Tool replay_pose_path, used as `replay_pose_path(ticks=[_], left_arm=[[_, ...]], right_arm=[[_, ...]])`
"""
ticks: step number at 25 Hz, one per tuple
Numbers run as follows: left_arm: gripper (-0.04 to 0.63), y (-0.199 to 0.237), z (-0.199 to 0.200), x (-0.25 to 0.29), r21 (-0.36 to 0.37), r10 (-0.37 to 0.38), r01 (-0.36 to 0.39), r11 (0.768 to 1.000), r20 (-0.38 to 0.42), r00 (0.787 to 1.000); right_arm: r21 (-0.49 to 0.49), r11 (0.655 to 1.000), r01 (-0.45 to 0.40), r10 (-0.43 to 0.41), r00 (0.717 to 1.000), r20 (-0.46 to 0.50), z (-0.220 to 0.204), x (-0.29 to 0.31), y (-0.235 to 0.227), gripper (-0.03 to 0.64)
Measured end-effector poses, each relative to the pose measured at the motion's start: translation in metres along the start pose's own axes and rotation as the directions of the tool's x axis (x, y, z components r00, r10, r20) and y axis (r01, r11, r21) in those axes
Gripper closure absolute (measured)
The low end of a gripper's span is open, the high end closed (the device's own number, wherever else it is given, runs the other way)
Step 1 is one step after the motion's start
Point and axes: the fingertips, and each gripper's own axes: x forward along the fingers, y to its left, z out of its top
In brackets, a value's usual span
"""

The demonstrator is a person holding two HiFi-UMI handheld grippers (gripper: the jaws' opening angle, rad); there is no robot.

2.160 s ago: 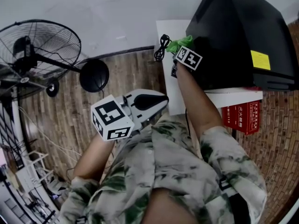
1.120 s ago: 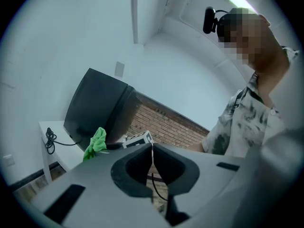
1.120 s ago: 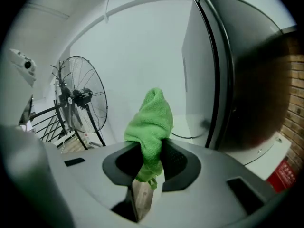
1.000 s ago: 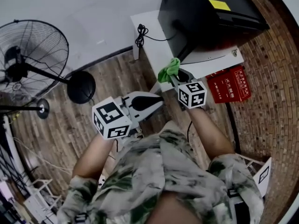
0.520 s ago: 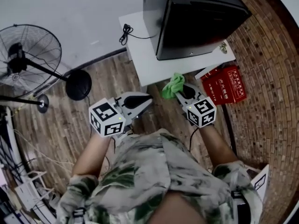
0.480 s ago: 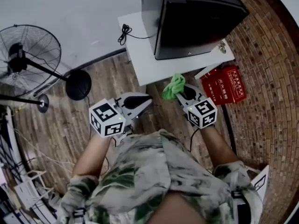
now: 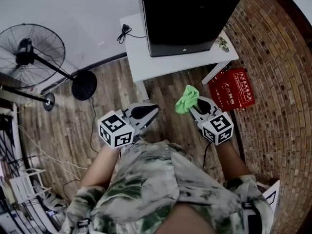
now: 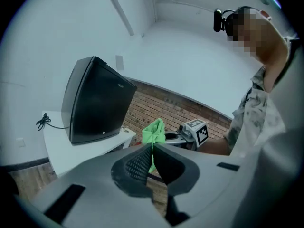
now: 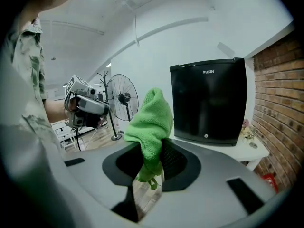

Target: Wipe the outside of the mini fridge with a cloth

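Clamping the green cloth (image 7: 186,99) in my right gripper (image 7: 195,105) with a wad poking out front to wipe with, left gripper (image 7: 152,110) pinched together on nothing and idle alongside, mini fridge (image 7: 187,13) up on the white table (image 7: 146,65), well apart from both

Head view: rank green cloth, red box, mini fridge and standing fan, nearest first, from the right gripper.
1. Green cloth, held by the right gripper.
2. Red box, just right of it.
3. Mini fridge, ahead on the table.
4. Standing fan, far left.
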Motion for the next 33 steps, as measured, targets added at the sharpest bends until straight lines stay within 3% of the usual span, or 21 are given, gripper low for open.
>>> replay_pose_path(ticks=[8,15,33], left_arm=[[0.569,-0.043,-0.033,0.021,-0.007,0.011,-0.012,1.000,-0.048,0.999],[0.569,-0.065,-0.048,0.026,-0.006,0.033,-0.033,0.999,-0.041,0.999],[0.569,-0.081,-0.061,0.026,0.005,0.047,-0.047,0.999,-0.064,0.997]], right_arm=[[0.031,0.999,0.011,-0.011,1.000,0.023,-0.021,-0.057,-0.002,0.511],[0.020,1.000,0.005,-0.006,1.000,0.022,-0.032,-0.079,0.002,0.511],[-0.005,1.000,-0.013,0.013,0.998,0.067,-0.024,-0.100,0.001,0.512]])
